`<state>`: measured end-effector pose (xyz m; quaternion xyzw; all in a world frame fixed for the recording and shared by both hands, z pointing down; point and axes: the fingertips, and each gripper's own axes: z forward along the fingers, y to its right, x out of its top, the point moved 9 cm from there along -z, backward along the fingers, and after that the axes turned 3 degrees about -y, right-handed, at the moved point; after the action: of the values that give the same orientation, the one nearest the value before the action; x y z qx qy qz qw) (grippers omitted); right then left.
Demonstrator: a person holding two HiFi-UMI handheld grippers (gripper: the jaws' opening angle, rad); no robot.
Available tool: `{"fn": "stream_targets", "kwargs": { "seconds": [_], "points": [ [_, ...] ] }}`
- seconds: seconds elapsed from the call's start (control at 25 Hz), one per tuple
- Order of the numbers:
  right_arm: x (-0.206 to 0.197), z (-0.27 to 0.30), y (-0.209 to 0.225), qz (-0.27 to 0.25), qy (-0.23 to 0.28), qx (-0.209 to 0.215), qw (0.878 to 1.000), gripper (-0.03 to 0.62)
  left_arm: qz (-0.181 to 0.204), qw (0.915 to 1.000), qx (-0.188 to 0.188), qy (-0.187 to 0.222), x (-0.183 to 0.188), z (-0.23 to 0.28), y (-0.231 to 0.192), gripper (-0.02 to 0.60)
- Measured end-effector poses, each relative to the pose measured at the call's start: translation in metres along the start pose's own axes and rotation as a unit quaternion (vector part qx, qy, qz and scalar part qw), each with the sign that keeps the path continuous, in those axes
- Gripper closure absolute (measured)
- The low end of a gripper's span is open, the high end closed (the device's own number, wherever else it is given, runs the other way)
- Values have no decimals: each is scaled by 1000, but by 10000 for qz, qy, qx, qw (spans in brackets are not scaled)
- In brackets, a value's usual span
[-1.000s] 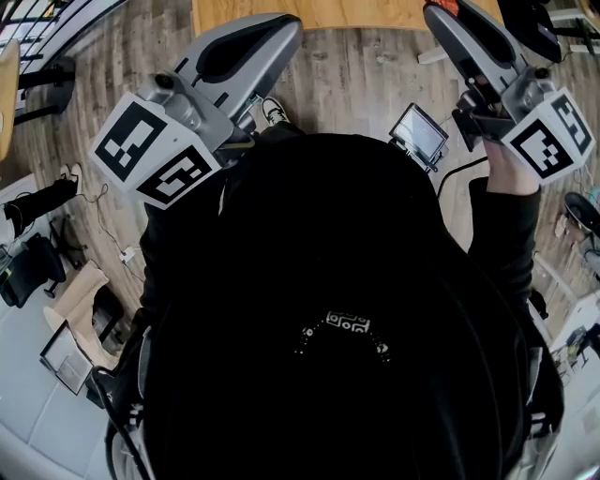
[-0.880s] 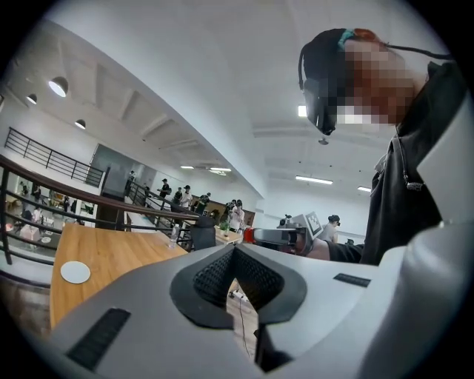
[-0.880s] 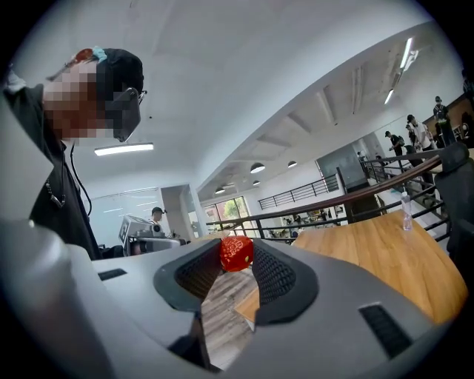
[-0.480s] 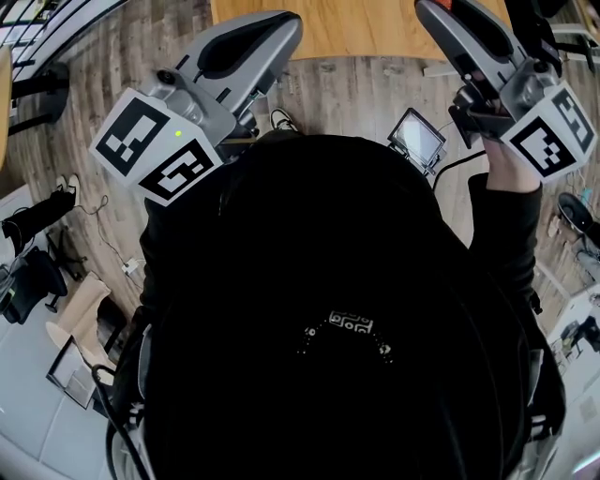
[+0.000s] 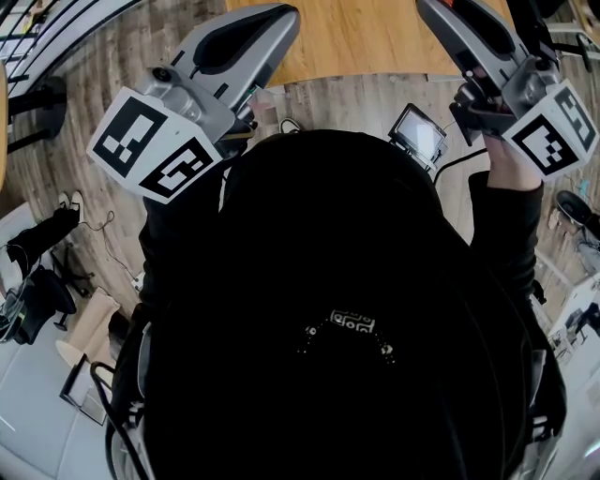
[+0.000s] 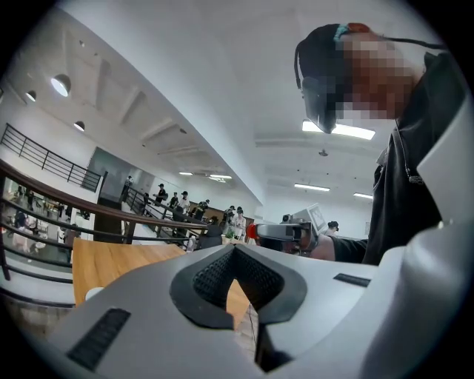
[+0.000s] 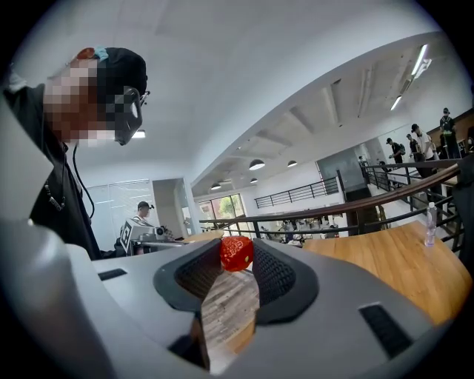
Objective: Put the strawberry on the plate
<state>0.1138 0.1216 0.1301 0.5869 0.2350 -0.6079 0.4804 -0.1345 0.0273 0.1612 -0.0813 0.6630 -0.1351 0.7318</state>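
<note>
A red strawberry sits pinched between the pads of my right gripper, held level above the wood-plank floor. In the head view the right gripper reaches over the near edge of a wooden table. The left gripper points the same way at the table's left side. In its own view the left gripper has its tips together with nothing between them. That view also shows the strawberry off to the right. A small white rim lies on the table; I cannot tell whether it is the plate.
A person's black torso fills the middle of the head view. A small screen hangs by the right arm. A clear bottle stands on the table near a dark railing. Bags and chairs clutter the floor at left.
The table's near edge has come down the head view, closer to the person. Both grippers have travelled forward over it. The right gripper's hold on the strawberry looks the same.
</note>
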Motion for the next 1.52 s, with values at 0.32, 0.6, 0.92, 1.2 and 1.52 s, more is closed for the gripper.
{"fn": "stream_targets", "kwargs": {
  "seconds": [0.32, 0.6, 0.92, 1.2, 1.52],
  "points": [
    [10, 33, 5, -88, -58, 41, 9999, 453, -73, 9999, -46, -130, -3, -4, -32, 581],
    [3, 51, 13, 23, -207, 166, 9996, 451, -334, 9993, 39, -143, -22, -6, -44, 581],
    [7, 68, 21, 16, -281, 439, 9986, 453, -416, 9988, 215, -165, -23, -7, -47, 581],
    [14, 80, 34, 1, -272, 751, 9968, 453, -399, 9979, 491, -147, -15, -8, -45, 581],
    [25, 101, 53, 10, -278, 1006, 9945, 453, -536, 9964, 663, -15, -4, 0, -58, 581]
  ]
}}
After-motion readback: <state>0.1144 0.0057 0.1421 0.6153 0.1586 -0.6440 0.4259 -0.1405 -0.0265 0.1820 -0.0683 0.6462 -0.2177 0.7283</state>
